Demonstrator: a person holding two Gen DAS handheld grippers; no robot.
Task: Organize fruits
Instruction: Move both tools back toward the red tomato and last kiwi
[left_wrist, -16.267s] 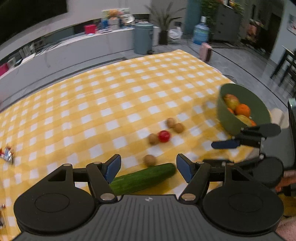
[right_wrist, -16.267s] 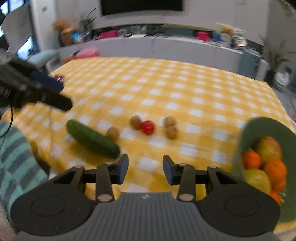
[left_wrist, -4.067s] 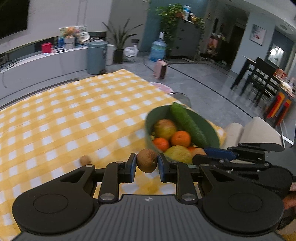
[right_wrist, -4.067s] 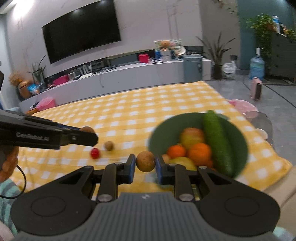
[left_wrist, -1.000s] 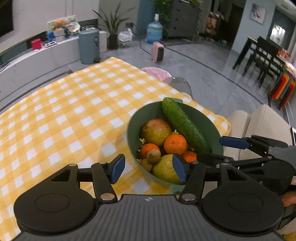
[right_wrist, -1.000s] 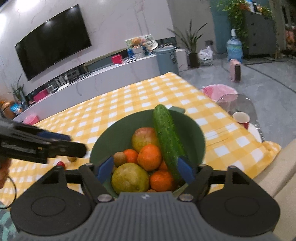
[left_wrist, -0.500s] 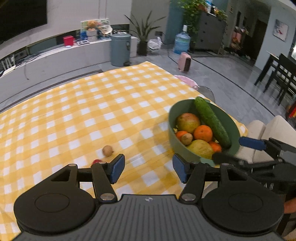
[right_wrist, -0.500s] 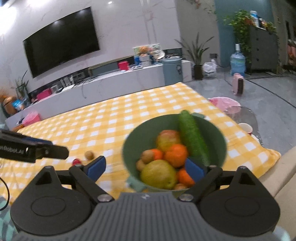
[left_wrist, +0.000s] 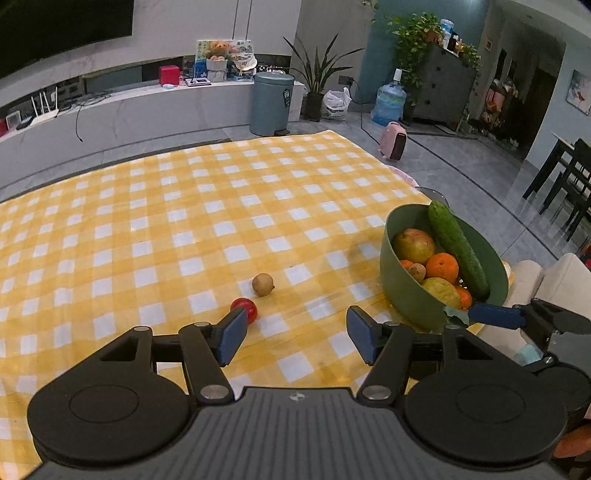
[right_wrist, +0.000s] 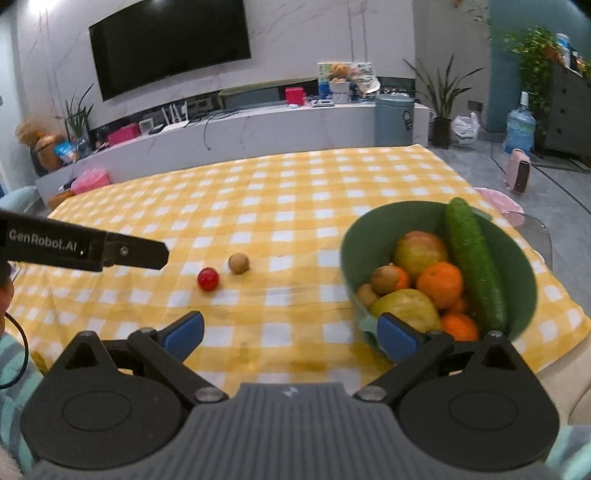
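The deep green plastic bowl (right_wrist: 517, 258) holds a long dark-green cucumber (right_wrist: 472, 258), oranges, pears and small brown fruits. Both grippers — left gripper (left_wrist: 295, 332), right gripper (right_wrist: 291, 332) — gape, grasping nothing. Only the right wrist view shows the wall-mounted black television (right_wrist: 170, 44) whole.

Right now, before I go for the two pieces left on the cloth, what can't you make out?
- Red fruit: in the left wrist view, the left hand-held gripper finger covers its near side.
- Bowl bottom: piled fruit and the cucumber hide it in both views.
- Bowl's near rim: the right hand-held gripper finger covers it in the right wrist view.
- Brown fruit: too small to identify.
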